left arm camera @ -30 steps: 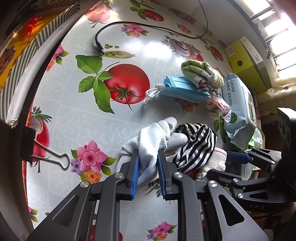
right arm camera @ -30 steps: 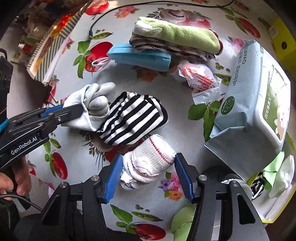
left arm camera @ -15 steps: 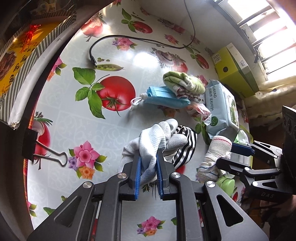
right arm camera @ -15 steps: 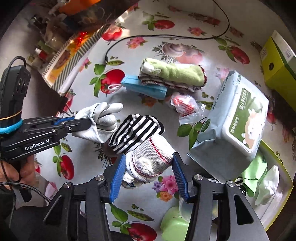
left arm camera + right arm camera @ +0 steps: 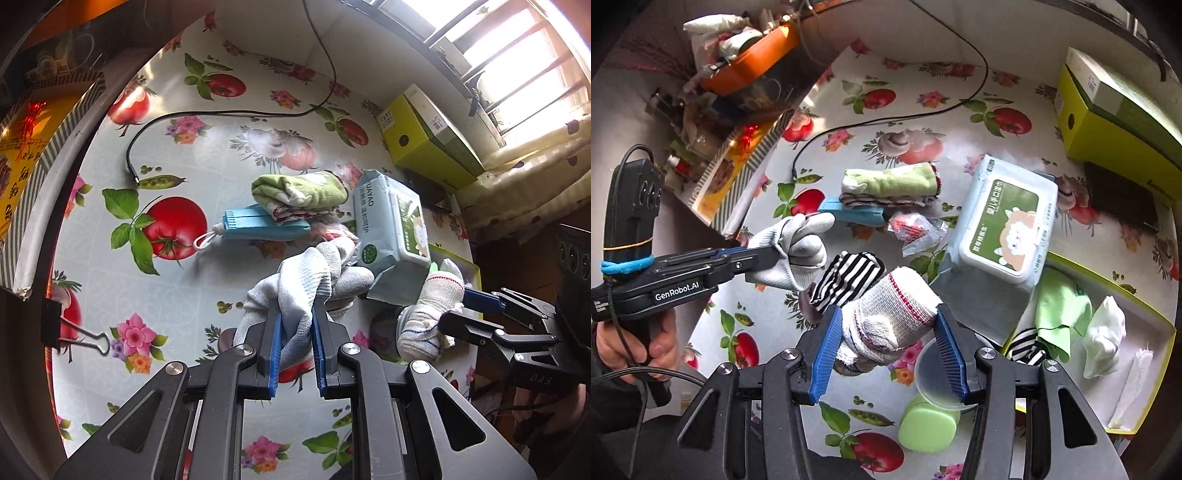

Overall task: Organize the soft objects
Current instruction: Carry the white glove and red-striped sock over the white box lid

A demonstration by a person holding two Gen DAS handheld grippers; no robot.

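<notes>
Tomato-and-flower oilcloth [image 5: 110, 258] covers the table, with a barred window at the upper right of the left wrist view. Left gripper [image 5: 297, 332] is clamped on a grey-white work glove [image 5: 303, 291], mid frame, held off the cloth. Right gripper [image 5: 886, 341] pinches a rolled white sock [image 5: 892, 310] at lower centre. Only the right wrist view shows the striped sock [image 5: 851, 275] on the cloth, and the yellow-rimmed tray [image 5: 1152, 325] at the right edge holding more soft stuff; its far end is cut off. Wipes pack [image 5: 1004, 221] partly hides the tray's near corner.
</notes>
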